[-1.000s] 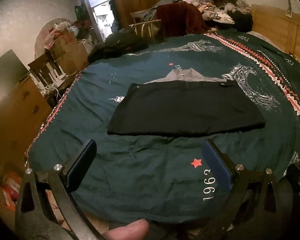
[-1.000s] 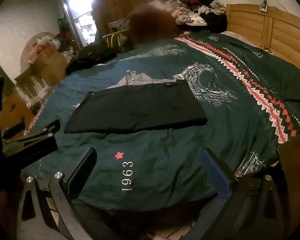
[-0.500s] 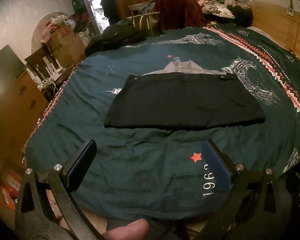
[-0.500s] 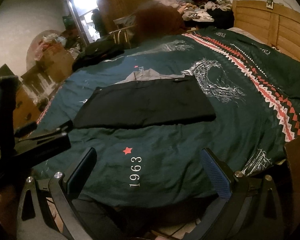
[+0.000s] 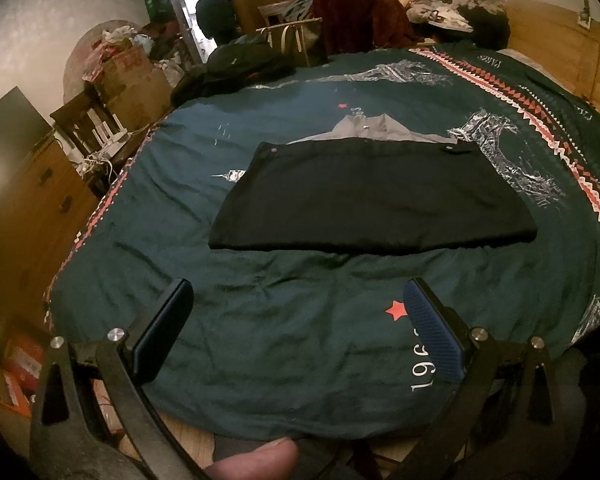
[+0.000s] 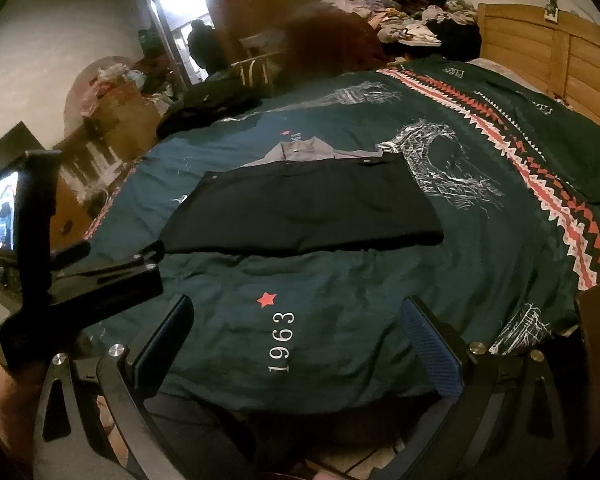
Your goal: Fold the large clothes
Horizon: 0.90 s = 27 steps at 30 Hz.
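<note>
A black garment (image 5: 372,196) (image 6: 304,210) lies flat and folded across the middle of the bed, with a grey collar (image 5: 370,126) (image 6: 300,148) showing past its far edge. My left gripper (image 5: 296,328) hangs open over the near edge of the bed, well short of the garment, with nothing between its fingers. In the same way my right gripper (image 6: 296,340) is open and empty above the "1963" print. The left gripper's body (image 6: 80,276) shows at the left of the right wrist view.
The dark green bedspread (image 5: 284,312) (image 6: 480,240) covers the bed. A wooden headboard (image 6: 556,56) stands at the right. Piled clothes (image 5: 432,4) and a chair (image 5: 288,36) sit beyond the far side; a dresser (image 5: 28,208) and boxes (image 5: 128,76) are at the left. A person (image 5: 214,12) stands in the doorway.
Both grippers have risen slightly and tilted toward the bed, so the garment sits a little lower in view. A person has appeared in the doorway. The garment has not moved.
</note>
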Each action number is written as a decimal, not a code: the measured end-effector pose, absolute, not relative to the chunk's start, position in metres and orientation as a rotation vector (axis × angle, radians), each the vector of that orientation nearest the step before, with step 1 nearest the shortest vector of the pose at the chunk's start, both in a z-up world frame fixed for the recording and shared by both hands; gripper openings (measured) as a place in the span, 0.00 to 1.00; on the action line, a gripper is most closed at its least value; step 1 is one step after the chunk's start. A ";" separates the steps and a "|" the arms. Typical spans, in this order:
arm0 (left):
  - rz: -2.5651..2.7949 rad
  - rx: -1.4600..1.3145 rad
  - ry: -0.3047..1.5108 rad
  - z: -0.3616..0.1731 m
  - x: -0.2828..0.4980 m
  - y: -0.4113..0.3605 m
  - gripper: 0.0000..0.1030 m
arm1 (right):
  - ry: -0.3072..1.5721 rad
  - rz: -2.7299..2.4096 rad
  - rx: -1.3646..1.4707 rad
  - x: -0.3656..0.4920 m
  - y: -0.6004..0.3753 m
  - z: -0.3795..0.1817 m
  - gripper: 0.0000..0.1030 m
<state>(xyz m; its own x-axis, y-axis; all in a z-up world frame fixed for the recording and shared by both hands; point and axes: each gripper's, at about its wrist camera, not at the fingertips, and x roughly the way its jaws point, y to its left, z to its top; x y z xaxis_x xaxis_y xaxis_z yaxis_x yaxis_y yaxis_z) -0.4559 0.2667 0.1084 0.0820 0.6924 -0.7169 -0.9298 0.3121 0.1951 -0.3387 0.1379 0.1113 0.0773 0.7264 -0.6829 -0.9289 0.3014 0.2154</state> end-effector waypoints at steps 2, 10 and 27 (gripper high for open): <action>1.250 -0.352 0.831 0.107 -0.456 0.267 1.00 | 0.797 1.274 -0.311 -0.340 0.138 0.111 1.00; 1.252 -0.354 0.835 0.106 -0.457 0.266 1.00 | 0.788 1.283 -0.314 -0.344 0.136 0.112 1.00; 1.297 -0.302 0.846 0.102 -0.454 0.264 1.00 | 0.790 1.283 -0.320 -0.348 0.137 0.112 1.00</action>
<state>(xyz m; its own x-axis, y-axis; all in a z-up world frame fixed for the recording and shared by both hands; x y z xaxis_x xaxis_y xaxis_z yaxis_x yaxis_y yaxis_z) -0.4544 0.2645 0.1018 0.0300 0.7186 -0.6948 -0.9254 0.2826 0.2524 -0.3479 0.1368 0.1116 0.0719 0.7293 -0.6804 -0.9359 0.2852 0.2067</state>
